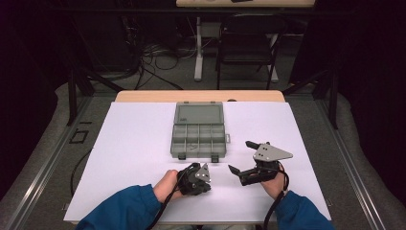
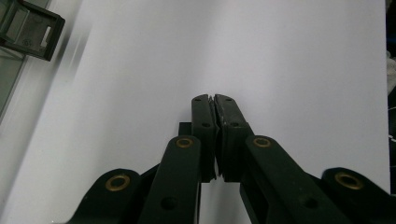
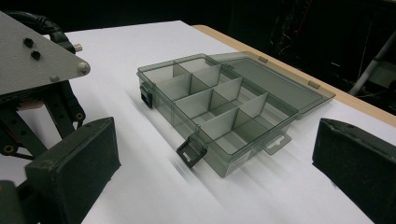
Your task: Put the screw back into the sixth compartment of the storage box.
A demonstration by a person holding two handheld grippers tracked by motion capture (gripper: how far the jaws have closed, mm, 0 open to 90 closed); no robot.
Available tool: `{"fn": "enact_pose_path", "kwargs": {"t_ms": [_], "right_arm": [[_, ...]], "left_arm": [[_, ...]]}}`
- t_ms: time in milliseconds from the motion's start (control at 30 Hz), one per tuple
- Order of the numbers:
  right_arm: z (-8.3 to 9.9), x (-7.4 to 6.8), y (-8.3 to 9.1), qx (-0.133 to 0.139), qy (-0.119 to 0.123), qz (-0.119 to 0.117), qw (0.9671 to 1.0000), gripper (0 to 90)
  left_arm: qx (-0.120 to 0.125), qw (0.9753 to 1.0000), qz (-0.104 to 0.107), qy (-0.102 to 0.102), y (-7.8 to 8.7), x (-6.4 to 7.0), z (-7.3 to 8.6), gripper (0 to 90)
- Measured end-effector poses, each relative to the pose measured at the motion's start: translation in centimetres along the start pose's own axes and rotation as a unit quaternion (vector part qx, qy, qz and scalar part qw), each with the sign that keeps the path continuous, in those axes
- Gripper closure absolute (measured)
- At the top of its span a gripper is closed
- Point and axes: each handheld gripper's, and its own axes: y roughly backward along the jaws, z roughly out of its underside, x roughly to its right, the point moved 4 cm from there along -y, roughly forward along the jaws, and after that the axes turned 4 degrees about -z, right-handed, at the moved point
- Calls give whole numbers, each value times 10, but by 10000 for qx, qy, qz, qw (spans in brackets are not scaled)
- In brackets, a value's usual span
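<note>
One compartment box (image 1: pixel 198 128) of smoky grey see-through plastic lies open on the white sheet (image 1: pixel 134 143) that covers the bench, nearer the far edge than the near one and about midway between the left and right edges. Its flat lid (image 3: pixel 275 79) is folded back toward the far edge, where a strip of pale wood (image 1: pixel 143 96) shows beyond the sheet. Thin straight dividers split the tray into small rectangular cells, and two dark latches (image 3: pixel 191 151) hang off its near wall. Two tools sit near the bench's near edge, one in each hand, both apart from the box. The left tool (image 2: pixel 215 99) is clenched, its two matte black jaws pressed flat together with nothing between them, pointing along bare white sheet; a corner latch of the box shows at the upper left of its view. The right tool (image 1: pixel 242 156) is spread wide and grips nothing, its blocky, rubbery-looking pads (image 3: pixel 74 163) far apart with the box lying beyond them. It carries a grey three-cornered metal plate (image 1: pixel 270 152) with small screws.
</note>
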Motion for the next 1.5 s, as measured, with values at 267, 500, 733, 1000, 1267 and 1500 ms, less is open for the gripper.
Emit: {"fn": "enact_pose_path", "kwargs": {"t_ms": [267,500,733,1000,1267,1500], "right_arm": [[0,0,0,-2,2,16,10000,0],[0,1,0,-10,-1,21,10000,0],[0,1,0,-11,-3,20,10000,0],[0,0,0,-15,1,18,10000,0],[0,1,0,-16,-6,22,10000,0],[-1,0,0,17,17,23,10000,0]], "left_arm": [[91,9999,-106,66,8,-8,0,878],[116,9996,-199,158,14,-16,2,878],[144,9990,-308,284,19,-25,5,878],[198,9976,-472,463,24,-38,10,877],[173,9965,-583,580,29,-50,15,878],[177,9954,-648,688,32,-57,18,878]]}}
